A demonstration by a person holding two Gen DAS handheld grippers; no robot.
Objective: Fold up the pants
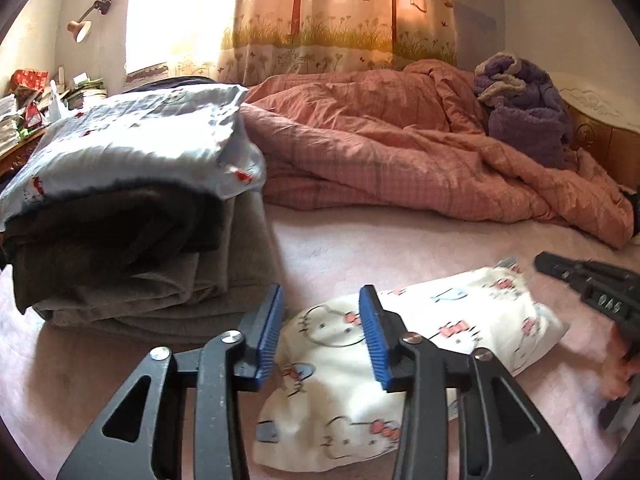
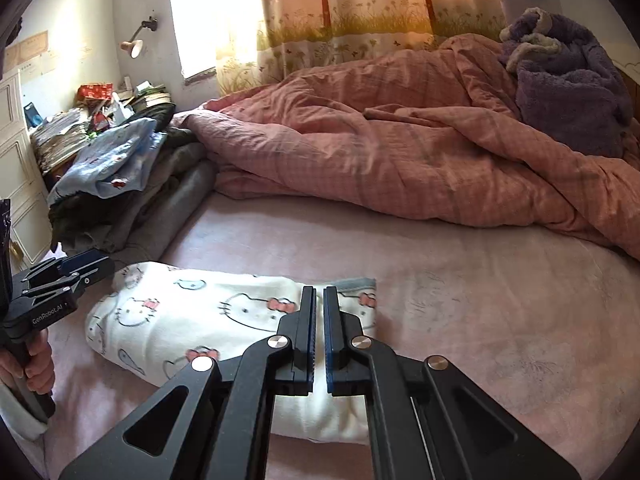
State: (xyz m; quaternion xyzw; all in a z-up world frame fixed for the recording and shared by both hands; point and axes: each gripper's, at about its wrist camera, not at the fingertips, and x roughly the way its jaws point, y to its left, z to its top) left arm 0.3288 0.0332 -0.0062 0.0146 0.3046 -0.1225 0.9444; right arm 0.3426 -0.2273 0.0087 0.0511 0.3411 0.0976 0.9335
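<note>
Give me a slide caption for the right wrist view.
Shut right gripper above folded cartoon-cat pants on a pink bed, left gripper alongside.

Black gripper (image 1: 320, 312) linkages, blue ribbed pads (image 1: 269, 332), silver rivets (image 1: 233, 336).

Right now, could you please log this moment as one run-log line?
pants: folded, lying on bed sheet | left gripper: open, empty, above pants | right gripper: shut, empty | clothes stack: beside pants

"GenRobot.AI" on left gripper (image 2: 86, 266) body, other print likely unreadable
</note>
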